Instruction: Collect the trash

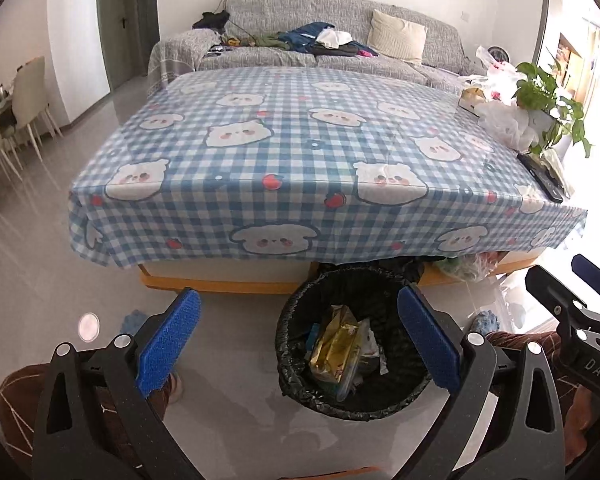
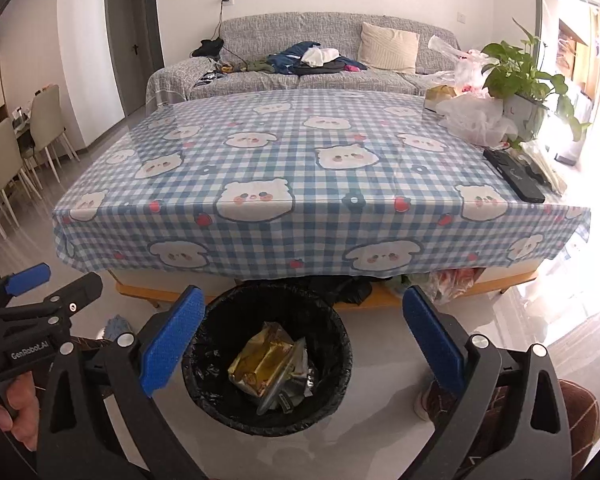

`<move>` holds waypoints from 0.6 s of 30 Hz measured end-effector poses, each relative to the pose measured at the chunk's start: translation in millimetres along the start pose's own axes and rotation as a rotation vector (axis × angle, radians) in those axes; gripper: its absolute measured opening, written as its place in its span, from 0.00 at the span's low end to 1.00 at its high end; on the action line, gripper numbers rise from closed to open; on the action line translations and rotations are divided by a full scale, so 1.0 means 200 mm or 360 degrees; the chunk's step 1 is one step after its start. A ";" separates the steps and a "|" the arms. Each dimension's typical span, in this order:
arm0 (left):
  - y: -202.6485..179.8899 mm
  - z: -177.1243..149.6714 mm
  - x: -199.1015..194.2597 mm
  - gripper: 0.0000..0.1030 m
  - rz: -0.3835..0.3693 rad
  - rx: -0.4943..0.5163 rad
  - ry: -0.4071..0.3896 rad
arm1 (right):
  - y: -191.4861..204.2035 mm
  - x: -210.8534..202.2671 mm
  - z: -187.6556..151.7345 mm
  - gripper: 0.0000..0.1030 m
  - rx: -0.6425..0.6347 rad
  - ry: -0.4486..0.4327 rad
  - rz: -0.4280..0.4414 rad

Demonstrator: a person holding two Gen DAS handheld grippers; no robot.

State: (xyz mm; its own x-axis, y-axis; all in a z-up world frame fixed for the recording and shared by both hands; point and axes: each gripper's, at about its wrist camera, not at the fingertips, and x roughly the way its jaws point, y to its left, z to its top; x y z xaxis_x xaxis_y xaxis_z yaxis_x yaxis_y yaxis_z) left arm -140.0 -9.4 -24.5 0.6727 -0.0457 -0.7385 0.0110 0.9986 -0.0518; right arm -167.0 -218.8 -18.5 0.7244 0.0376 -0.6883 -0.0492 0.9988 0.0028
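Gold wrappers (image 2: 264, 360) already lie in the black-lined bin (image 2: 204, 384) on the floor below us, both our grippers (image 1: 298, 344) (image 2: 304, 344) hang wide open and empty, and the counter (image 2: 300, 160) looks nearly cleared.

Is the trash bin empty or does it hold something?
Not empty: the trash bin holds a gold wrapper and other packaging.

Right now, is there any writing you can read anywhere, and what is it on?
"GenRobot.AI": white print on the black body of the left tongs, seen from the right wrist view.
"DAS": white letters, cut off, on the black body of the right tongs, seen from the left wrist view.
Gold wrapper in the bin: print too crumpled to read.
Nothing else legible.
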 end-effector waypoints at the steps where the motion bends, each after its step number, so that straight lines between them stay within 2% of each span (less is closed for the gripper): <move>1: 0.00 0.00 0.00 0.94 -0.0004 -0.0005 0.0003 | 0.00 0.00 0.00 0.92 -0.0006 0.0004 -0.0008; 18: -0.02 -0.03 0.03 0.94 0.0016 0.0006 0.0016 | -0.03 0.05 -0.01 0.92 0.0000 0.0042 -0.0022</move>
State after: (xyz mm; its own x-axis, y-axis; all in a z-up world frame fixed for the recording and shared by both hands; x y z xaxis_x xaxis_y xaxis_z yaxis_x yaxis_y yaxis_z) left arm -140.1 -13.1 -33.3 0.6652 -0.0360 -0.7458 0.0072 0.9991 -0.0419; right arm -161.1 -223.9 -25.8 0.7068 0.0227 -0.7071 -0.0391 0.9992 -0.0070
